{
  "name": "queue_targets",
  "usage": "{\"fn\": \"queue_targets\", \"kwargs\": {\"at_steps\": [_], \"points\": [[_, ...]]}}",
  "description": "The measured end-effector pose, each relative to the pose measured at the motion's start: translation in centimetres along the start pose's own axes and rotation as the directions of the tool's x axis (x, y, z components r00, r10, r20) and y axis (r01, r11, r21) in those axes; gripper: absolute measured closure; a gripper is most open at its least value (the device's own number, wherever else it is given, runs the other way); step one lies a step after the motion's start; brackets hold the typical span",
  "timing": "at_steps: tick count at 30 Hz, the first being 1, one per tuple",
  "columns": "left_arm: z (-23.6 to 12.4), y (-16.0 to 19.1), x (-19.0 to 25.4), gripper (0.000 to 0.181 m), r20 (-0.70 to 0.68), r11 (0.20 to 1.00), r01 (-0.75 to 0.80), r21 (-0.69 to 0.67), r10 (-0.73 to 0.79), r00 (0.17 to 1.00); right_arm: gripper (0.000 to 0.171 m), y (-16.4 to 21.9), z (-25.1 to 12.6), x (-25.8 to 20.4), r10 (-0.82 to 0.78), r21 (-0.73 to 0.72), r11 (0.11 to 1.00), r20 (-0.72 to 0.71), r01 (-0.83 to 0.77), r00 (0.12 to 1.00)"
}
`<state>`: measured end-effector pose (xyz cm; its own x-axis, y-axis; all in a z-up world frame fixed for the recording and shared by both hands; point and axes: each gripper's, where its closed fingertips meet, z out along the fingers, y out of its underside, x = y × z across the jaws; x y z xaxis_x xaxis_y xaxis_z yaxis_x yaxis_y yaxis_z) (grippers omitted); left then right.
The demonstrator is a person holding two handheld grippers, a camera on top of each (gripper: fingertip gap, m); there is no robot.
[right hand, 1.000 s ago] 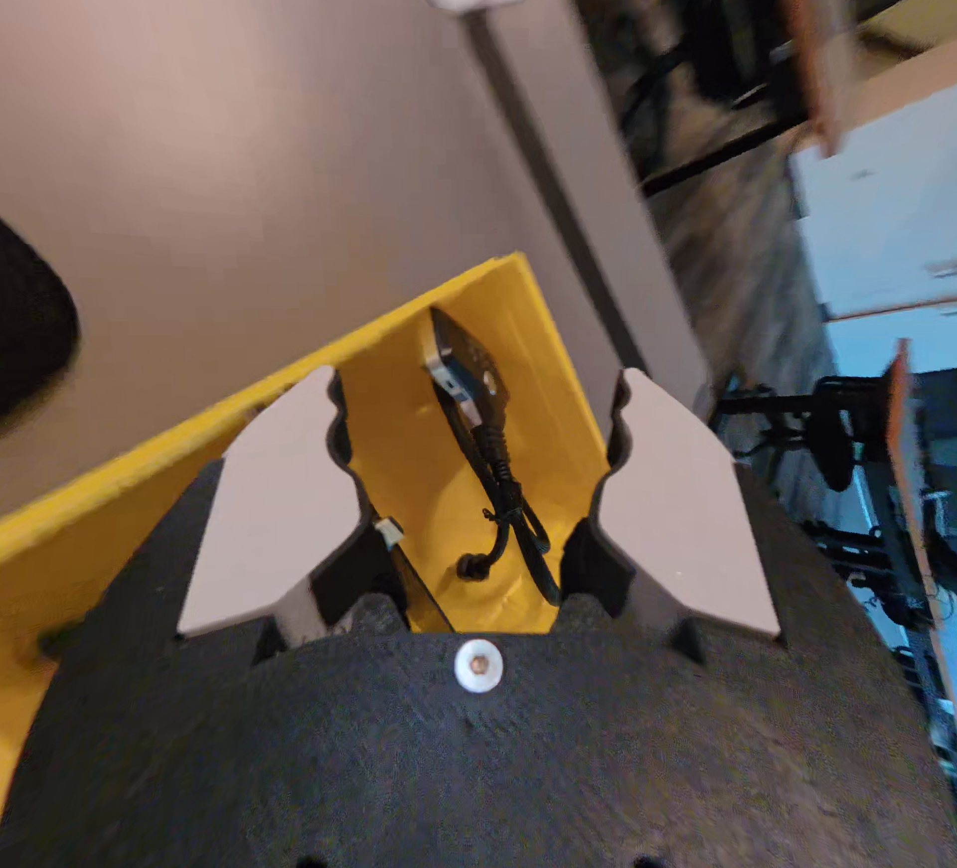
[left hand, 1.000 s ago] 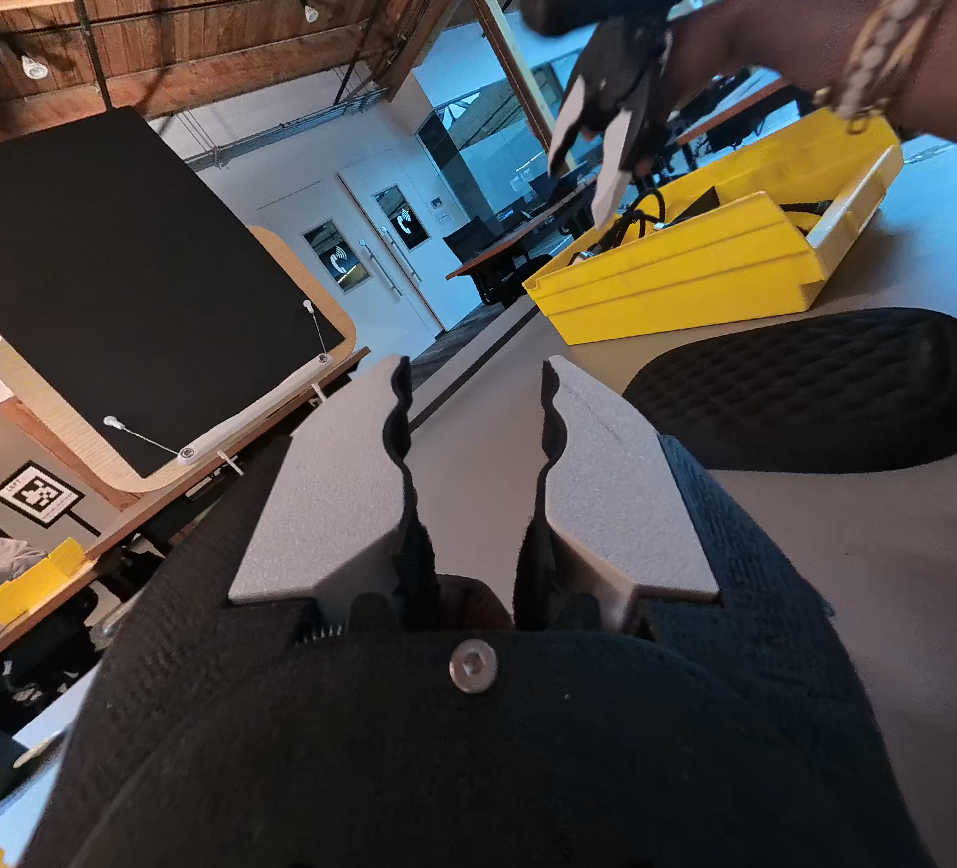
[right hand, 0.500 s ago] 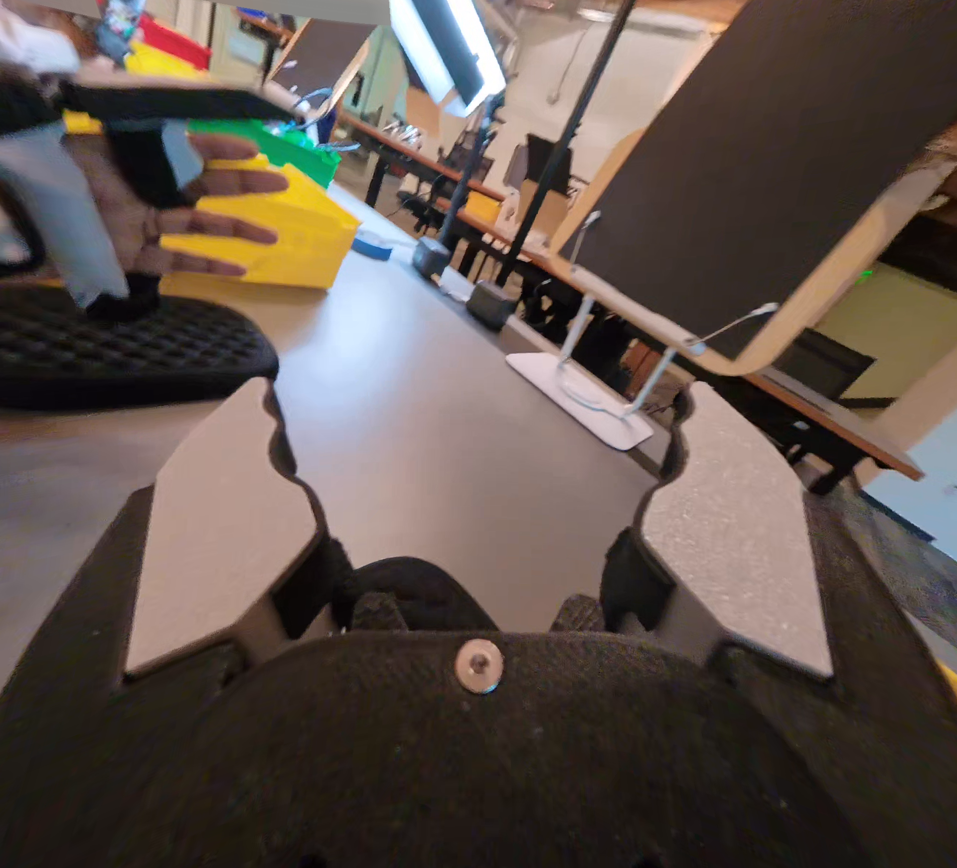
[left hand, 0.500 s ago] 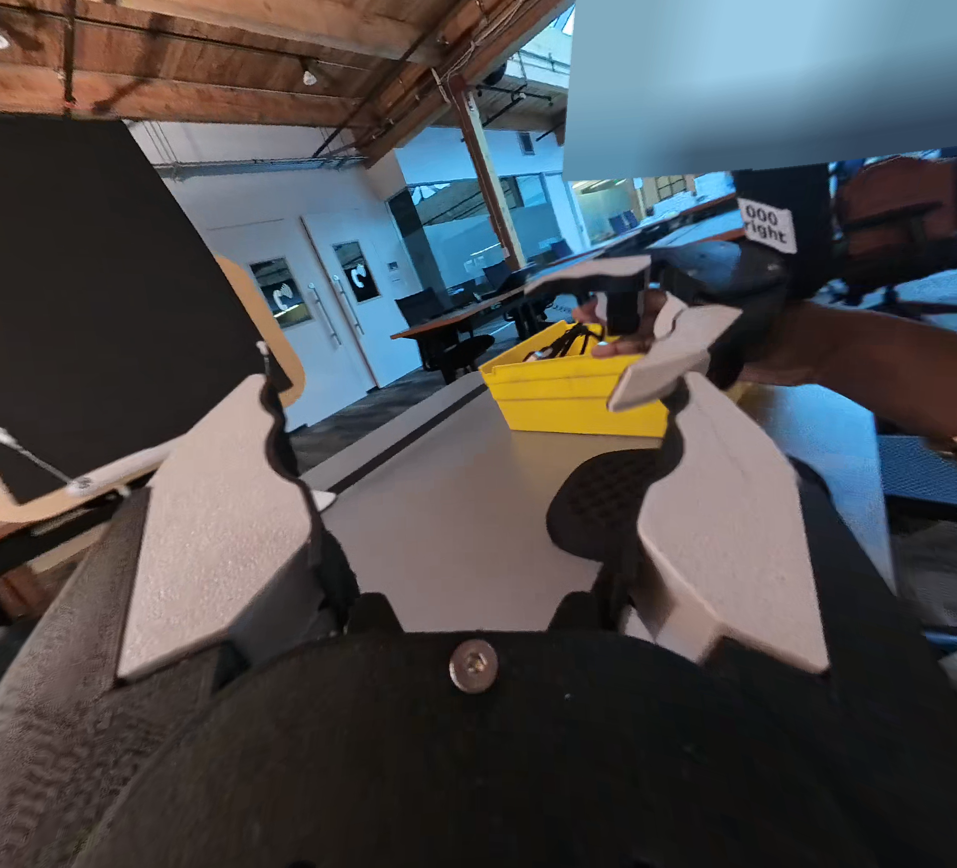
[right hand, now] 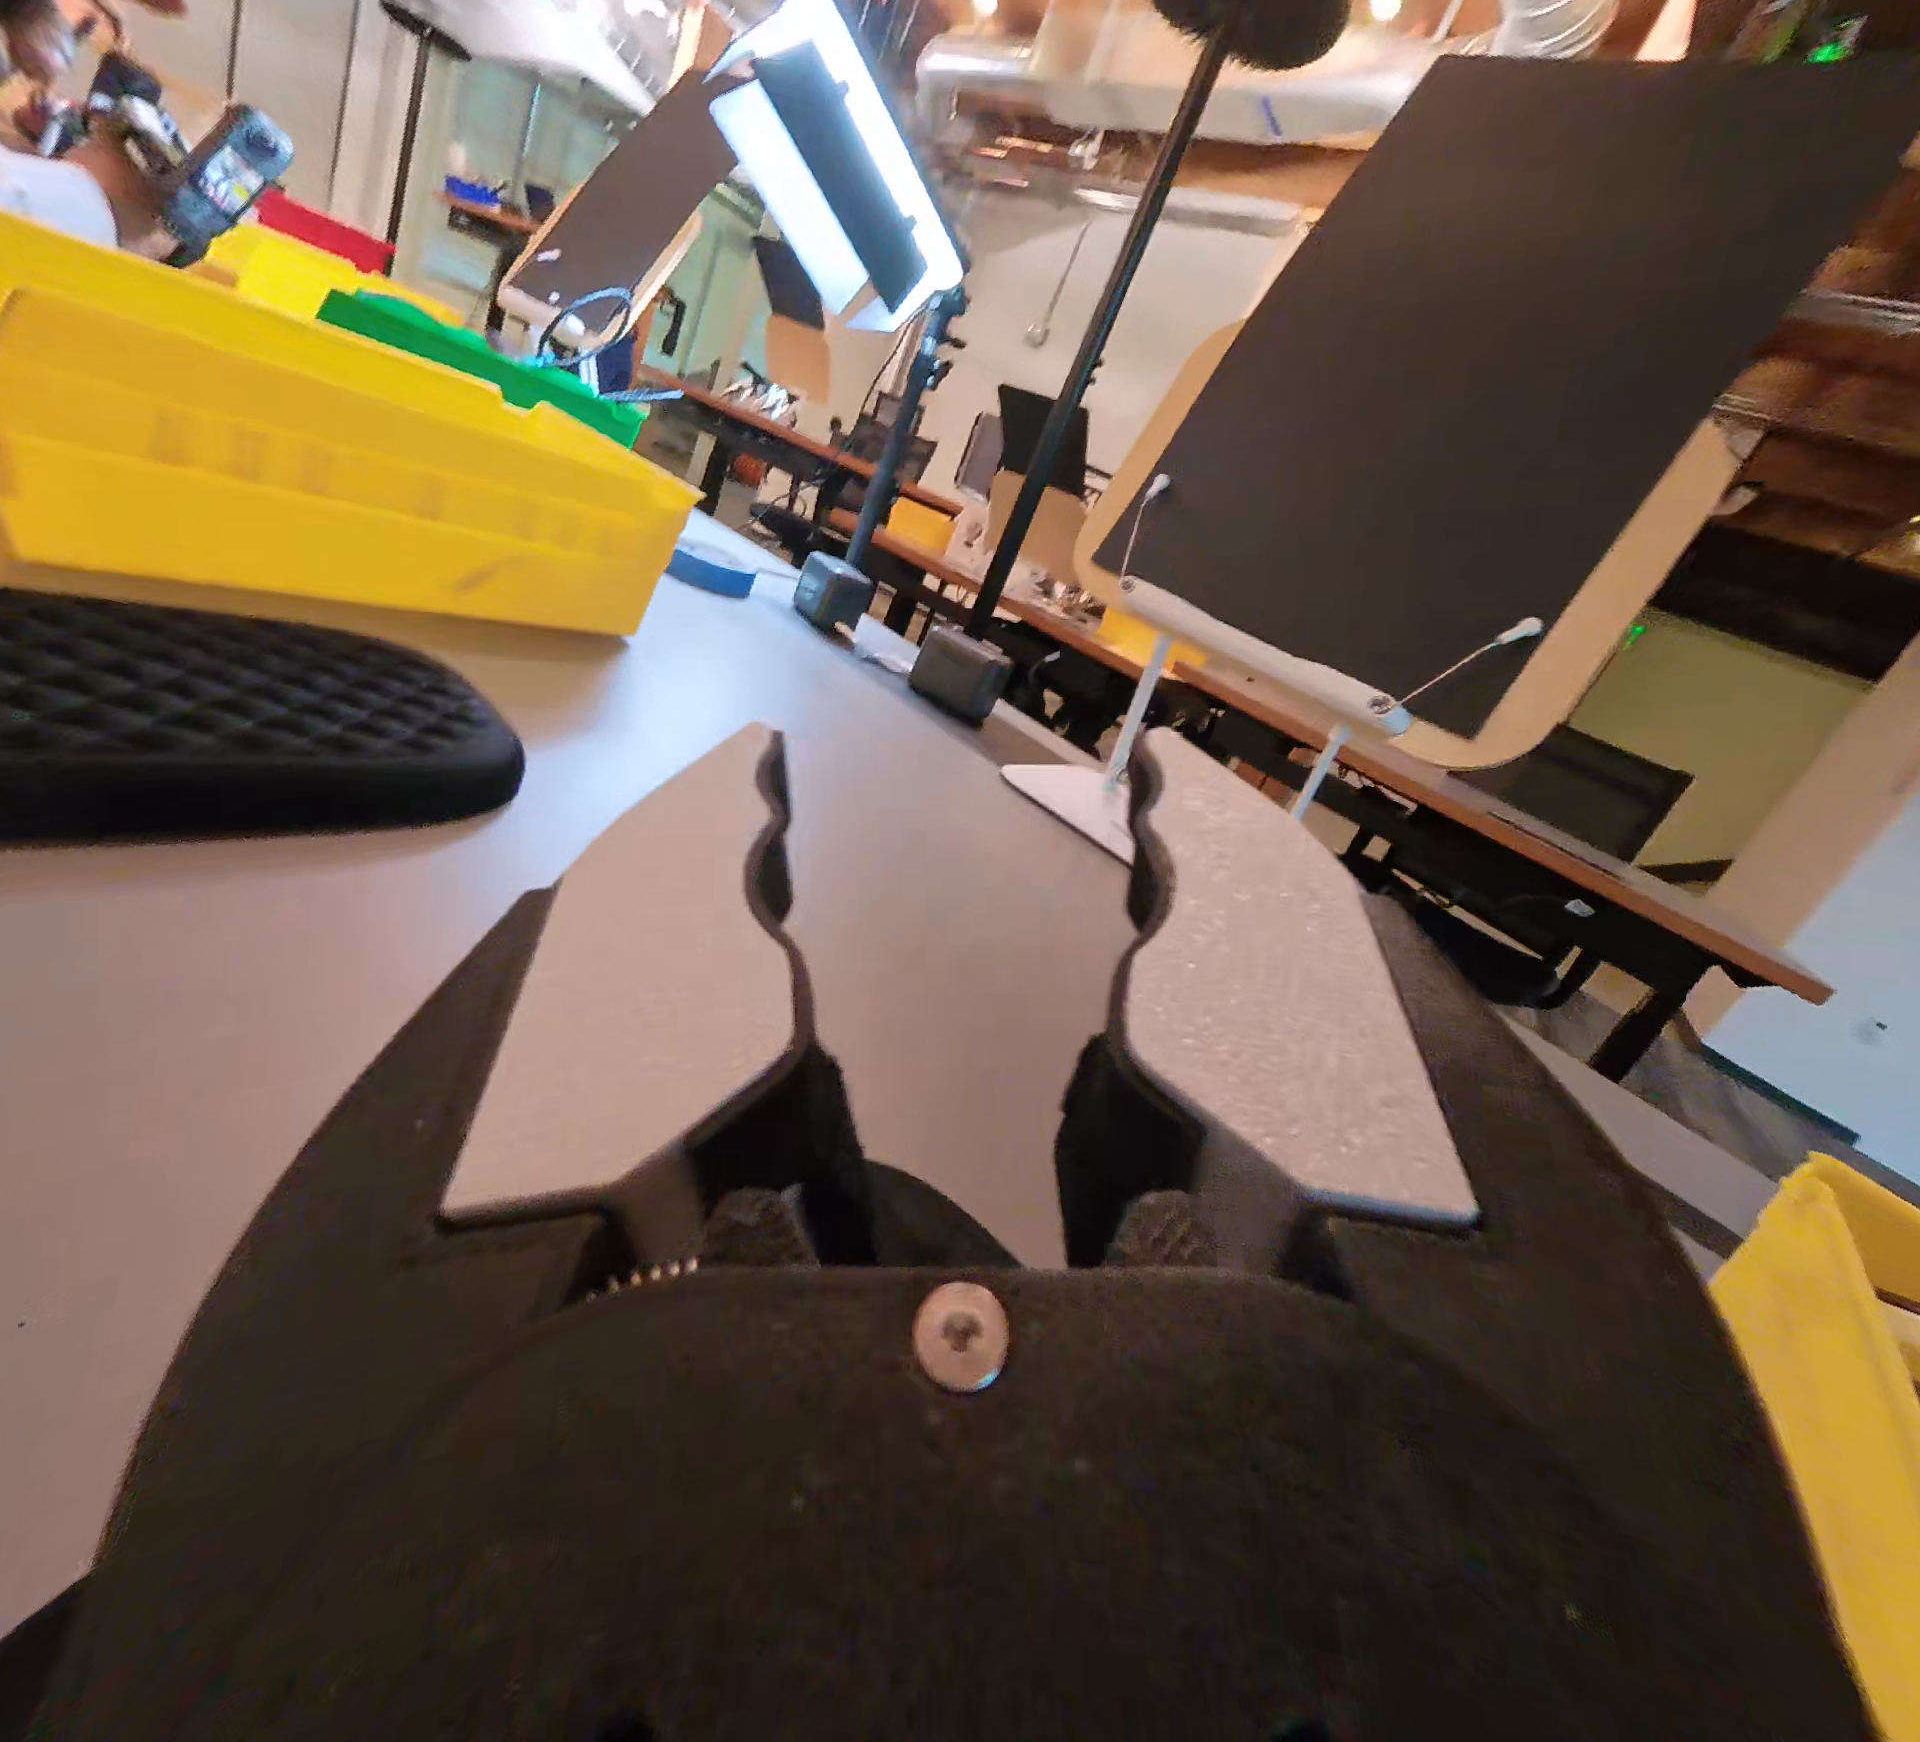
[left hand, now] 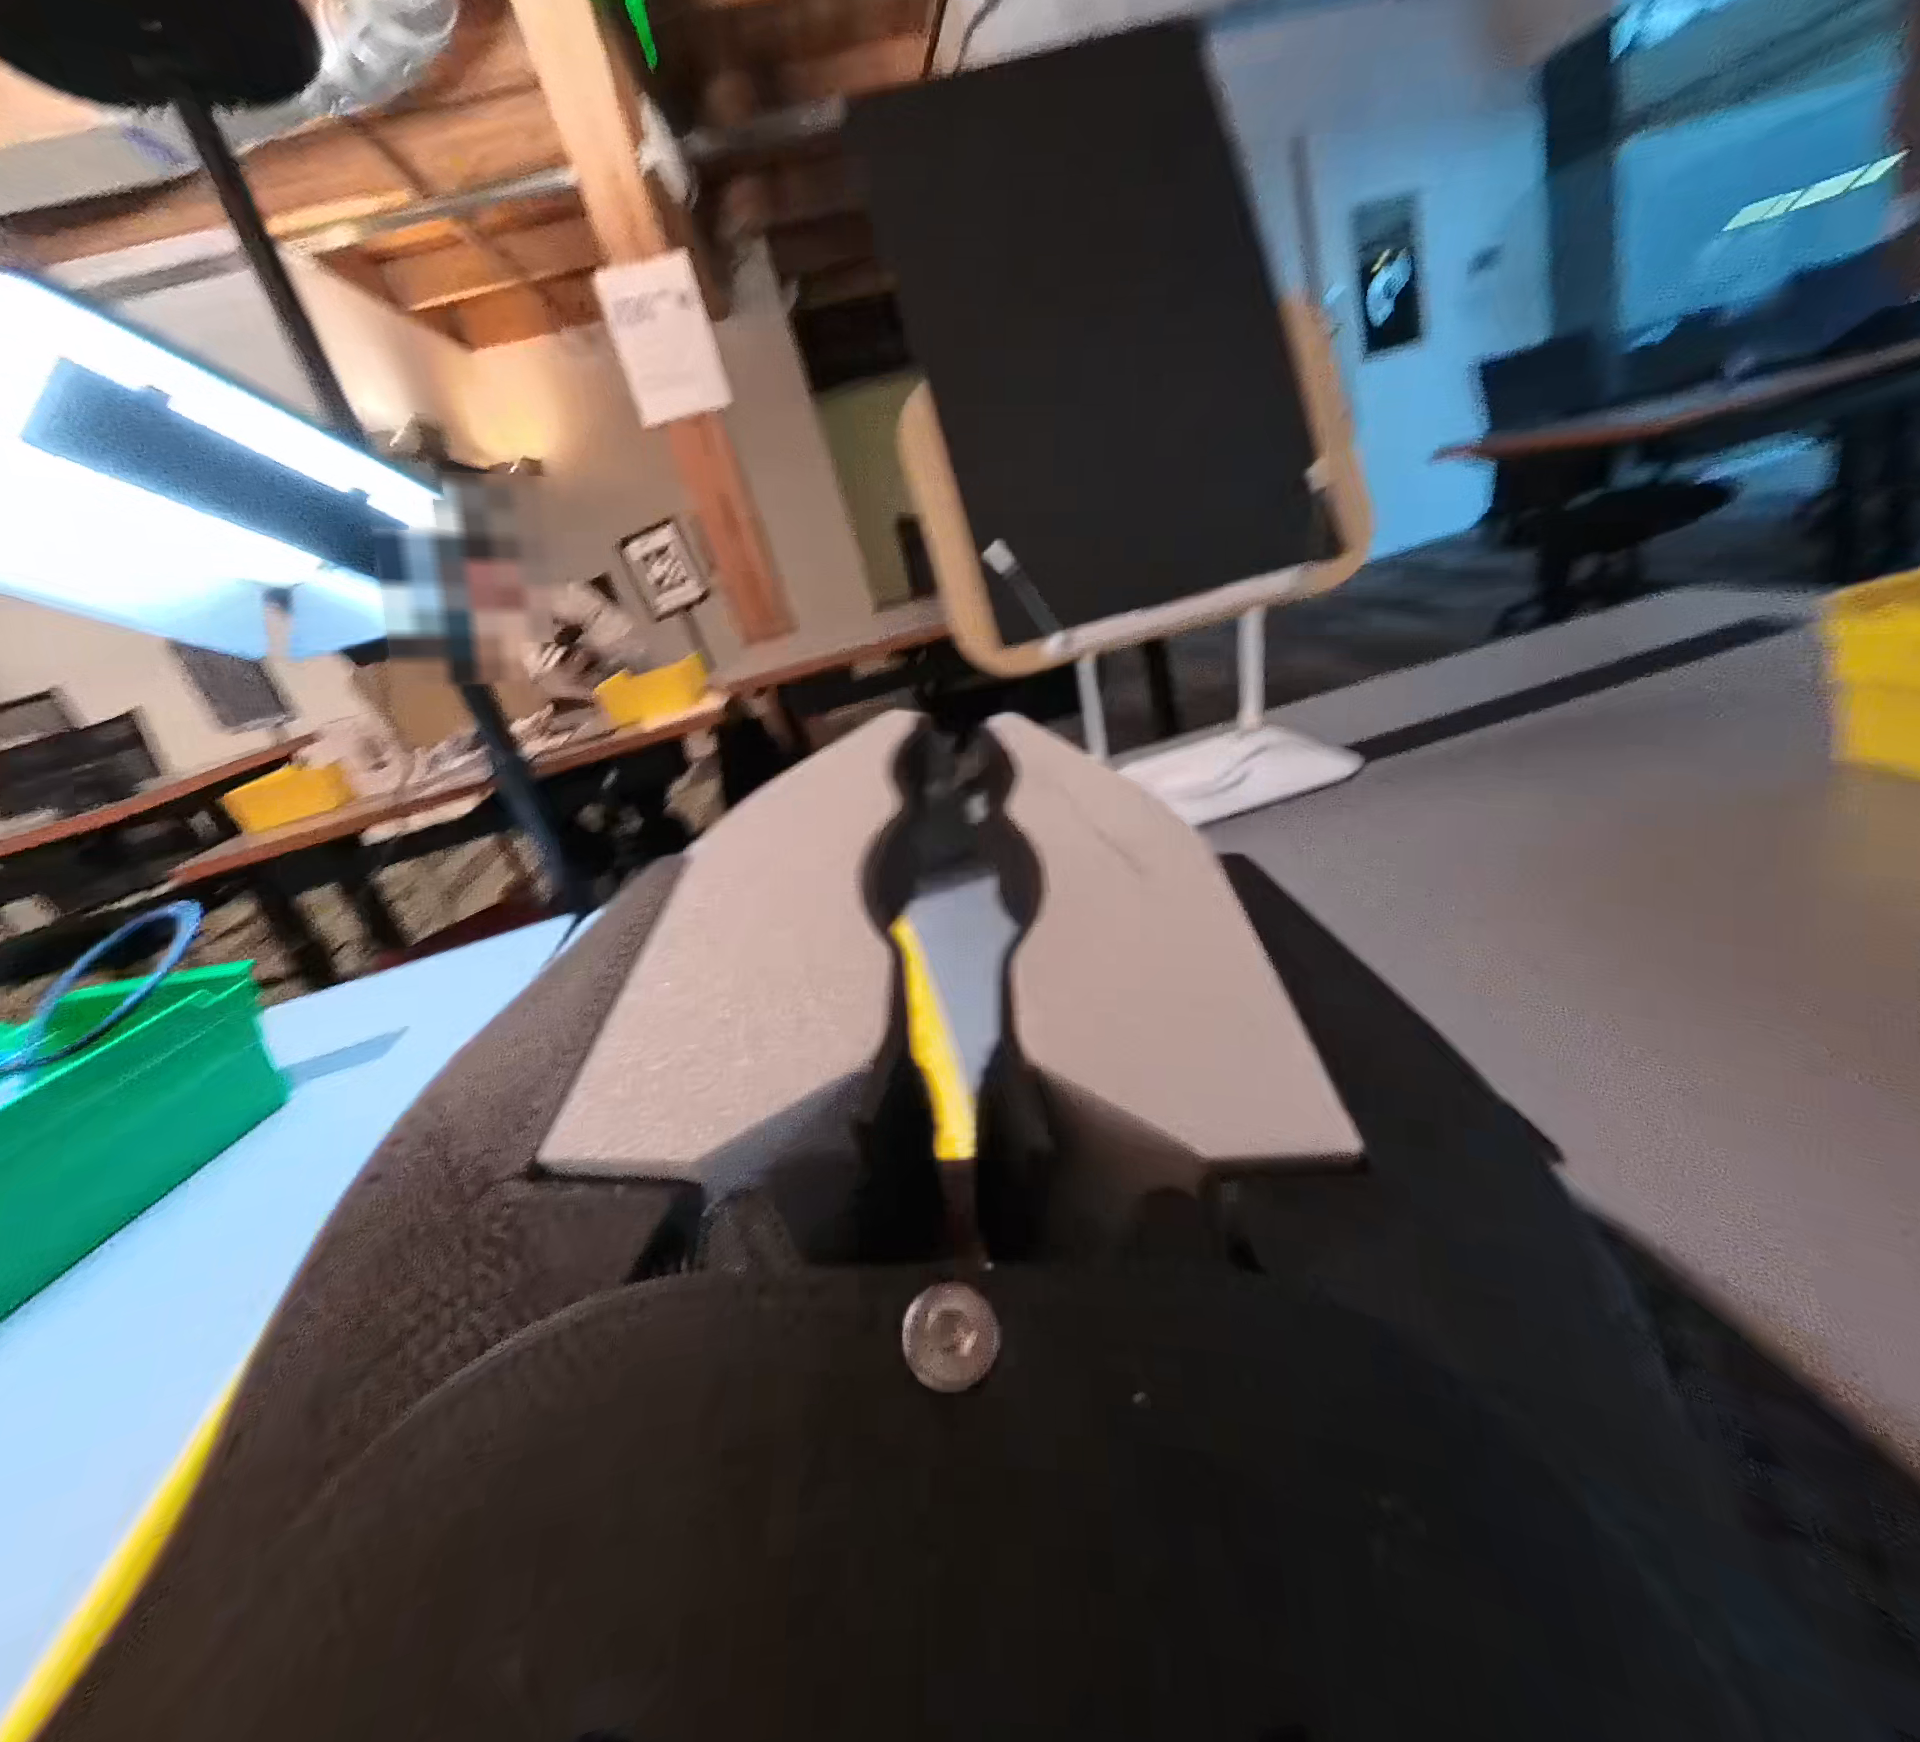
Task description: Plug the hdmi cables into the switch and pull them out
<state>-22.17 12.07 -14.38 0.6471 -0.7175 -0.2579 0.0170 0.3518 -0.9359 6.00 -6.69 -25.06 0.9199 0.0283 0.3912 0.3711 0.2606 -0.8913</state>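
My left gripper (left hand: pixel 951 736) has its fingers (left hand: pixel 748 996) drawn together, the tips all but touching, and nothing sits between them. Through the narrow slit I see a strip of grey table (left hand: pixel 1558 913) and a thin yellow line on it. That view is blurred. Beyond the tips stands a black board (left hand: pixel 1091 342) with a pale wooden rim on a white stand. To the far right, the corner of a yellow bin (left hand: pixel 1870 684) sits on the table; to the left is a green bin (left hand: pixel 125 1110) with a blue loop of cable above it.

My right gripper (right hand: pixel 956 757) is parted, its fingers (right hand: pixel 644 996) well apart and empty, with bare table (right hand: pixel 260 965) showing between them. To the left lies a black quilted pad (right hand: pixel 208 716), and behind it a stack of yellow trays (right hand: pixel 312 487). Further back are a green bin (right hand: pixel 499 362), a roll of blue tape (right hand: pixel 712 567), a bright light panel (right hand: pixel 842 154) on a stand, and a black pole (right hand: pixel 1101 321) with a round fuzzy top. At lower right another yellow bin edge (right hand: pixel 1829 1380) shows.

I cannot see the HDMI cables or the switch in either view.
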Motion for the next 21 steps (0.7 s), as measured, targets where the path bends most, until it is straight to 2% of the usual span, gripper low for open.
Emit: {"fn": "queue_targets", "kwargs": {"at_steps": [2, 5, 7, 9, 11, 14, 18, 19, 21], "points": [[1.3, 2.8, -3.7, 0.135, 0.031, 0.99, -0.019, -0.142, 0.024, 0.999, 0.095, -0.1, 0.0, 0.4, 0.023, 0.018, 1.0, -0.014, -0.023, 1.0], [3.9, 9.2, -8.2, 0.107, 0.038, 0.895, -0.053, -0.442, 0.078, 0.996, 0.092, -0.2, 0.0, 0.7, 0.05, 0.042, 0.998, -0.016, -0.05, 0.999], [5.6, 13.8, -10.7, 0.107, 0.059, 0.799, -0.052, -0.599, 0.109, 0.992, 0.096, -0.3, -0.1, 0.8, 0.062, 0.056, 0.997, -0.017, -0.061, 0.998], [6.7, 18.6, -10.9, 0.105, 0.014, 0.676, -0.037, -0.736, 0.069, 0.997, 0.099, -0.3, -0.2, 0.9, 0.071, 0.063, 0.996, -0.016, -0.07, 0.997], [7.7, 22.1, -11.0, 0.105, 0.032, 0.59, -0.015, -0.808, 0.07, 0.997, 0.101, -0.4, -0.2, 1.0, 0.075, 0.068, 0.995, -0.022, -0.073, 0.997], [8.4, 25.6, -12.3, 0.106, 0.06, 0.497, -0.051, -0.866, 0.206, 0.977, 0.103, -0.3, -0.2, 0.9, 0.069, 0.067, 0.995, -0.02, -0.068, 0.997], [8.0, 28.0, -13.8, 0.11, -0.007, 0.352, -0.158, -0.923, 0.394, 0.919, 0.105, -0.2, 0.0, 0.6, 0.047, 0.055, 0.997, -0.012, -0.046, 0.999], [7.9, 28.5, -14.0, 0.115, -0.033, 0.319, -0.187, -0.929, 0.432, 0.901, 0.105, -0.2, 0.1, 0.5, 0.039, 0.049, 0.998, -0.007, -0.039, 0.999], [7.5, 29.2, -14.2, 0.148, -0.105, 0.246, -0.25, -0.936, 0.486, 0.868, 0.106, -0.1, 0.1, 0.2, 0.021, 0.039, 0.999, 0.002, -0.021, 1.0]]}}
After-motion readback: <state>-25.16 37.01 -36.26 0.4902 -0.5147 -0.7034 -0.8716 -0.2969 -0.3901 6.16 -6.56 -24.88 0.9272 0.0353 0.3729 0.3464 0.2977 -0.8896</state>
